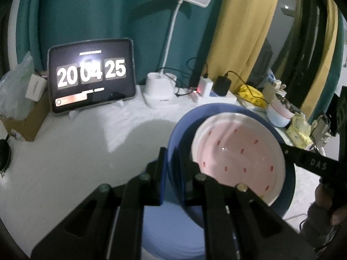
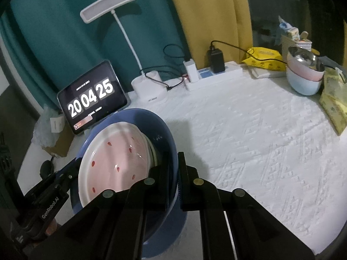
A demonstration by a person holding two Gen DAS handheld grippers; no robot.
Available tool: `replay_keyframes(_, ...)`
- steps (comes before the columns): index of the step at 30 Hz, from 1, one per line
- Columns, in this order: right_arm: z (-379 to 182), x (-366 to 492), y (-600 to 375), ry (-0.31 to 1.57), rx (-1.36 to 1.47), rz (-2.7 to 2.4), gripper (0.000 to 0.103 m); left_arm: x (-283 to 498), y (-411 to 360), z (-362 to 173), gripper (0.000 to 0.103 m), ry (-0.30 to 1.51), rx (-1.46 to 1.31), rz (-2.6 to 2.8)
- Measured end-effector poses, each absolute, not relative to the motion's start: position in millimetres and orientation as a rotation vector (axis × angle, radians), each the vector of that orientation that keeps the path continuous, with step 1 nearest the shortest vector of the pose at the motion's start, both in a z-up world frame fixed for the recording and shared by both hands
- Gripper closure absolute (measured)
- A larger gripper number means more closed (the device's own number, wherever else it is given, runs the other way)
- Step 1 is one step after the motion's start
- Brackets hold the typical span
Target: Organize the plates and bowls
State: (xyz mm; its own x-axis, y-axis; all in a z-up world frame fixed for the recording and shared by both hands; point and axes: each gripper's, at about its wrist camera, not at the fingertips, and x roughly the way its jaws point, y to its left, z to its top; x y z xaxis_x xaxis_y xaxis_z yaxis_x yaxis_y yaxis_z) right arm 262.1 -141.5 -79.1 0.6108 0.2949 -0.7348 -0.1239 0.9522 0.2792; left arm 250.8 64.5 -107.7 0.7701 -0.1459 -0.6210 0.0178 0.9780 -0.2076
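A blue bowl holds a pink plate with red seed marks. My left gripper is shut on the bowl's left rim. My right gripper is shut on the bowl's right rim, and the pink plate lies inside. Both hold the bowl above the white tablecloth. The right gripper shows in the left wrist view at the bowl's far side. A stack of bowls, steel over pink over pale blue, stands at the back right.
A tablet clock and a white desk lamp stand at the back. A power strip with chargers, yellow packets and a cardboard box line the table edges.
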Motion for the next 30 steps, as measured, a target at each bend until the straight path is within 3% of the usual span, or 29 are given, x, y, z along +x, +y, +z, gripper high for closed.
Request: replay_keyframes(30, -107.3, 285.5, -124.7, 0.960, 0.157, 0.261, 0.093, 266.9, 71.9, -120.0, 0.094, 0.727, -0.159, -0.055)
